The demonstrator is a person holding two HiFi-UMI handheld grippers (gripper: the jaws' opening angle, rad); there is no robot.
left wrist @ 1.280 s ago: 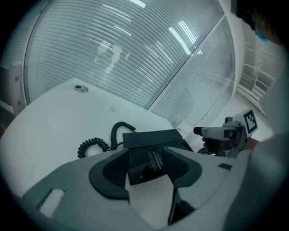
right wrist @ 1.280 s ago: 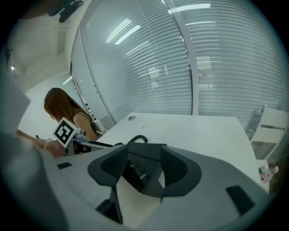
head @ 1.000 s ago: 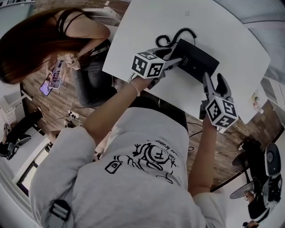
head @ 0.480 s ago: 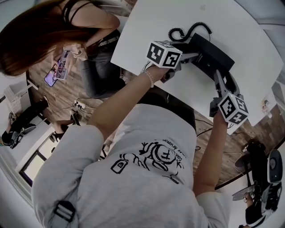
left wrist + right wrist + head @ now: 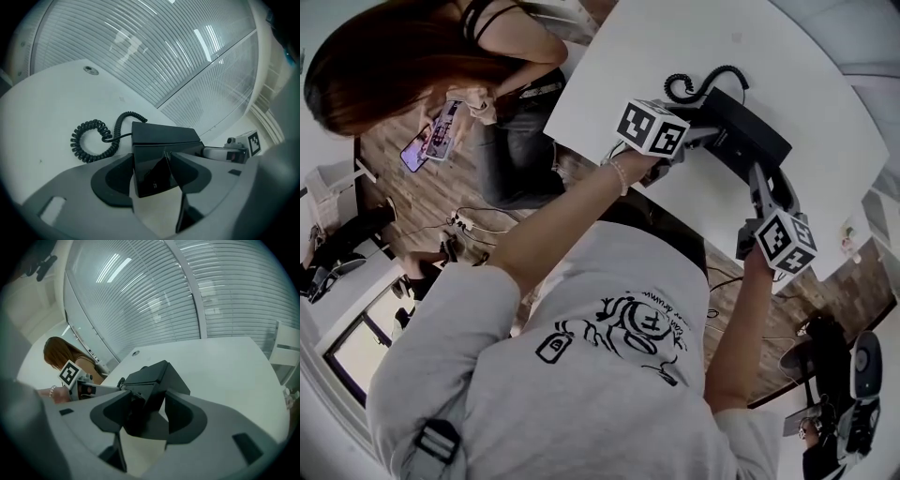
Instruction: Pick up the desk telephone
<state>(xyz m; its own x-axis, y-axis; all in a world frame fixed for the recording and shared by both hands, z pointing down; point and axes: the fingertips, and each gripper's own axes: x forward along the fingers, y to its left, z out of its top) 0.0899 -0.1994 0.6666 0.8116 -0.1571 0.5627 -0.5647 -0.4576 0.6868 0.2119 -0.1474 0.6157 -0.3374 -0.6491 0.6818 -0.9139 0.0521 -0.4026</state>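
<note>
The black desk telephone (image 5: 752, 129) sits on the white table (image 5: 694, 47), its coiled cord (image 5: 703, 82) trailing off its far end. My left gripper (image 5: 705, 134) reaches in from the left, and its jaws are closing on the phone's near-left end (image 5: 161, 140), with both pads against its sides. My right gripper (image 5: 769, 175) comes up from the table's near edge. Its jaws are also closing, with a corner of the phone (image 5: 152, 378) between the pads and touching them. In the left gripper view the cord (image 5: 91, 140) curls on the table to the left.
A seated person (image 5: 412, 66) holds a smartphone (image 5: 436, 139) beyond the table's left edge. Slatted blinds (image 5: 154, 51) line the wall behind the table. Cables (image 5: 464, 225) and office chairs (image 5: 844, 375) stand on the wooden floor. The table's near edge (image 5: 675, 211) runs just below the grippers.
The head view has shifted, so everything sits higher and further right. Both grippers have stayed at the telephone, one on each side. The phone lies in the same spot on the table.
</note>
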